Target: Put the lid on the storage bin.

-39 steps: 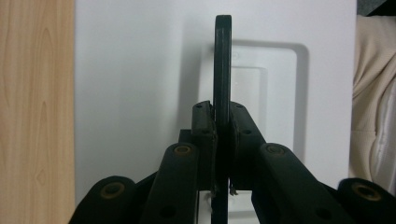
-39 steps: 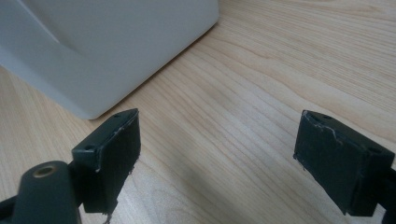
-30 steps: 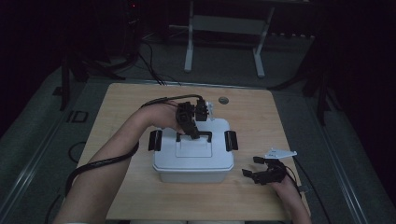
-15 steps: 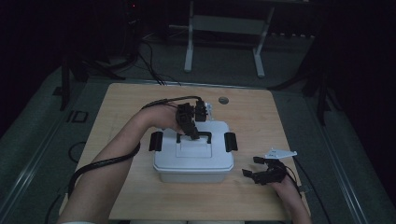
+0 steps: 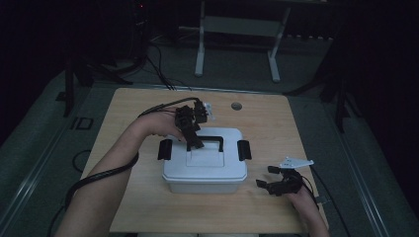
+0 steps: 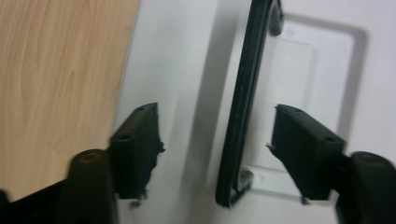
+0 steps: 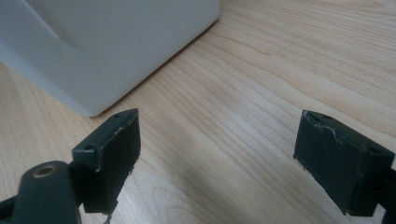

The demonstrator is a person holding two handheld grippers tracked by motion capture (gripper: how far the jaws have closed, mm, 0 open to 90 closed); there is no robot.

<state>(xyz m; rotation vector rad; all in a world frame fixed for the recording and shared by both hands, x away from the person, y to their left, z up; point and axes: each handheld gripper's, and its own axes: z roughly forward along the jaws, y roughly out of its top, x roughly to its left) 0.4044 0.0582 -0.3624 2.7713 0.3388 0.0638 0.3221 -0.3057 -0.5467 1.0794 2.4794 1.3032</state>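
Left gripper jaws just opened, straddling black handle untouched, frame centre; right gripper open over bare table, box corner upper left.

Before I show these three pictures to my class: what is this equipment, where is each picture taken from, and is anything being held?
A person holds a hand-held two-jaw gripper in each hand. The high view looks down on a wooden table bearing a white lidded box. Each gripper view comes from a camera riding on that gripper. The left gripper is over the lid; its jaws have just been opening and now straddle the black handle without pressing it. The right gripper is open above bare wood beside the box. Nothing is held.
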